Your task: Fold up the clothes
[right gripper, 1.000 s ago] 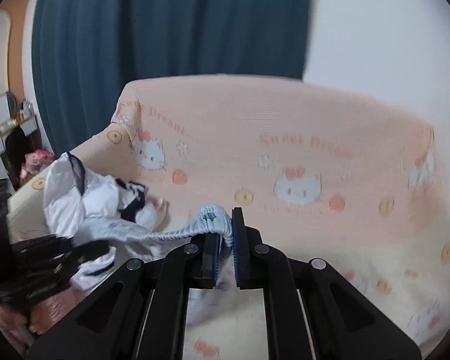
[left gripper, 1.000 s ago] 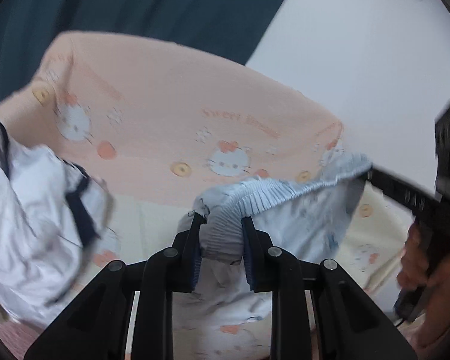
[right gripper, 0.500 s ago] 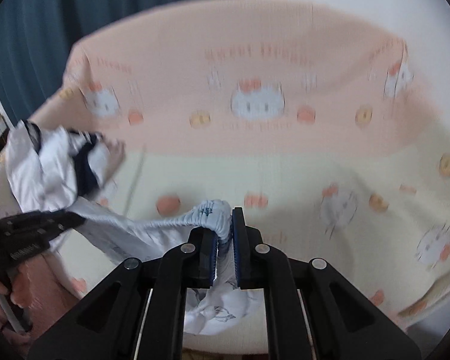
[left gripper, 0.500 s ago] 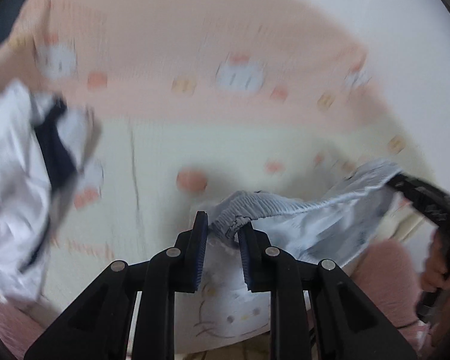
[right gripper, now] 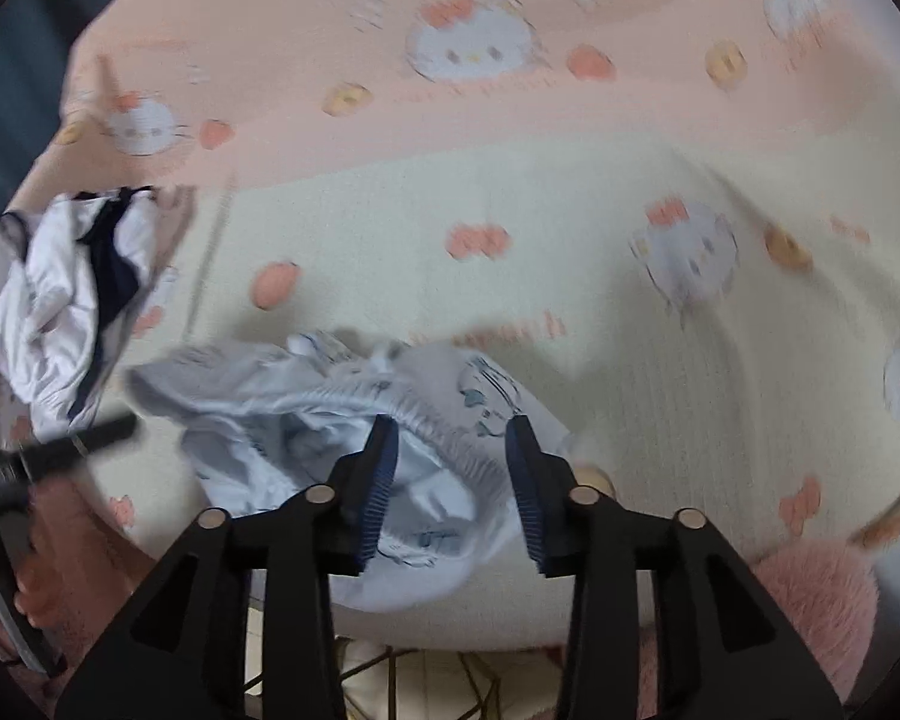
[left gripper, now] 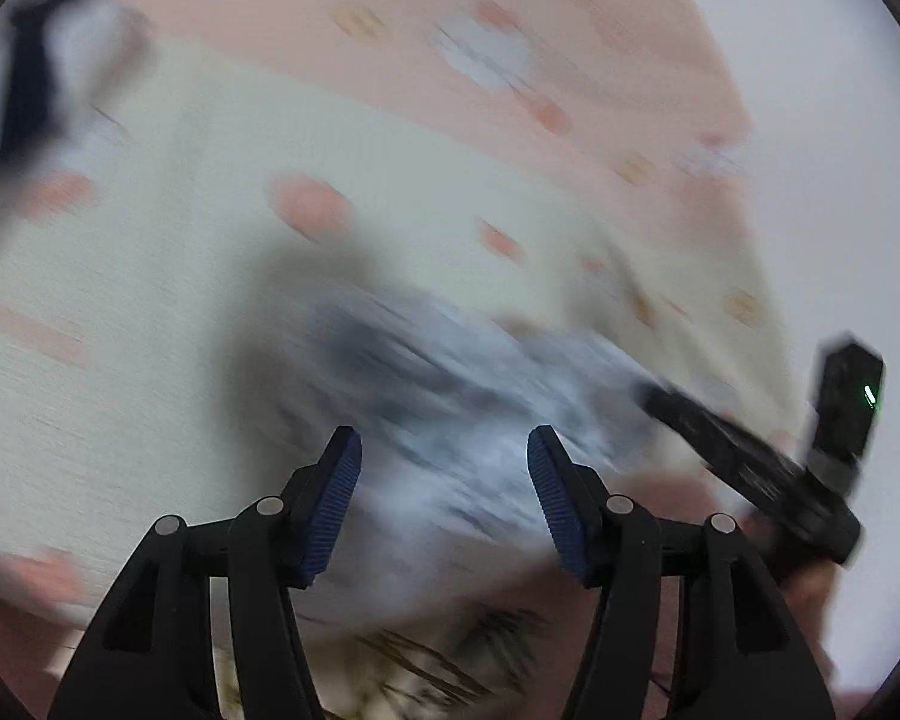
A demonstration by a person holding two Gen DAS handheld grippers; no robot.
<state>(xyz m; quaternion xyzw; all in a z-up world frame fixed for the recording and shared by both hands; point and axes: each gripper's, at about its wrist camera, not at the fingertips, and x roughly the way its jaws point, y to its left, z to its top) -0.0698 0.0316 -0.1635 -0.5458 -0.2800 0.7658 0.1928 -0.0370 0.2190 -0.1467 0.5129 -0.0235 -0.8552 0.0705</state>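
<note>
Right wrist view shows the pale blue shorts (right gripper: 330,414) lying crumpled on the near part of the cream and pink cartoon blanket (right gripper: 570,276), their gathered elastic waistband (right gripper: 450,438) running between the spread jaws of the right gripper (right gripper: 450,474), which are opening with no pad pressing on the cloth. In the blurred left wrist view the left gripper (left gripper: 444,480) hangs over the same garment with its jaws also opening, wide apart, nothing pinched. To the far left sits a white and navy garment (right gripper: 60,288), well apart from the shorts. The shorts look light, thin and limp; they should sag and bunch wherever unsupported, and cannot be pushed flat by an edge. The ribbed waistband is the thickest, least slippery part, so its two ends seem the best places to pinch.
</note>
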